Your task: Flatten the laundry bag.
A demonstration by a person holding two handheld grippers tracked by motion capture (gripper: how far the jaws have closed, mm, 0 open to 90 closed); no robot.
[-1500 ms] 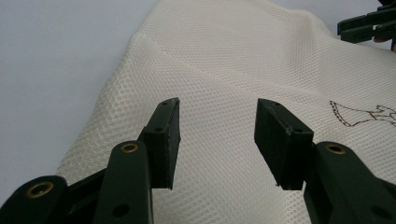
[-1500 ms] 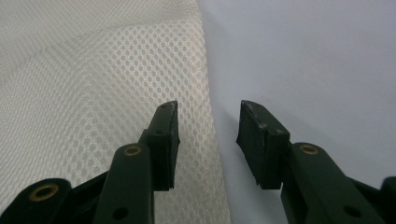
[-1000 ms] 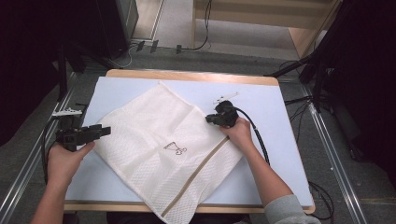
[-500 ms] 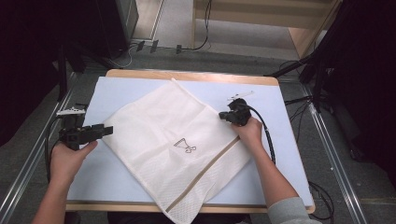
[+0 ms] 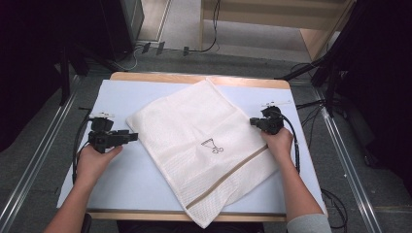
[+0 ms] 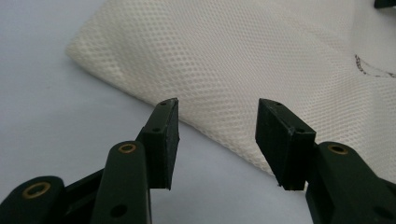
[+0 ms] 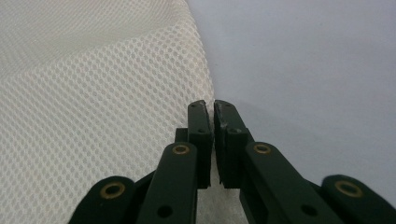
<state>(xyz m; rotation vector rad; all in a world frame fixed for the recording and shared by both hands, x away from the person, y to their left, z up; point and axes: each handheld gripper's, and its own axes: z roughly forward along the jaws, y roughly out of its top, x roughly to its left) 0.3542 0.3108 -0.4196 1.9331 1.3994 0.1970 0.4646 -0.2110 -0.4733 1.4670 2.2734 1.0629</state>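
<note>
A cream mesh bag (image 5: pixel 204 131) with a small dark print (image 5: pixel 212 145) and a tan stripe lies slanted across the pale blue table (image 5: pixel 145 189). My right gripper (image 5: pixel 253 121) is at the bag's right edge, and in the right gripper view its jaws (image 7: pixel 213 105) are pinched together on the mesh bag's (image 7: pixel 93 93) border. My left gripper (image 5: pixel 132 136) lies low beside the bag's left corner. In the left gripper view it (image 6: pixel 217 105) stands open with nothing between the pads, and the mesh bag's (image 6: pixel 243 60) edge is just beyond the tips.
The bag's near corner (image 5: pixel 206 221) hangs over the table's front edge. Metal rails (image 5: pixel 43 160) run along both sides of the table. Cables (image 5: pixel 184 48) lie on the floor behind it, between dark cabinets.
My right hand has moved right, dragging the bag with it, so the bag has shifted and turned. My left hand has moved right toward the bag's left corner.
</note>
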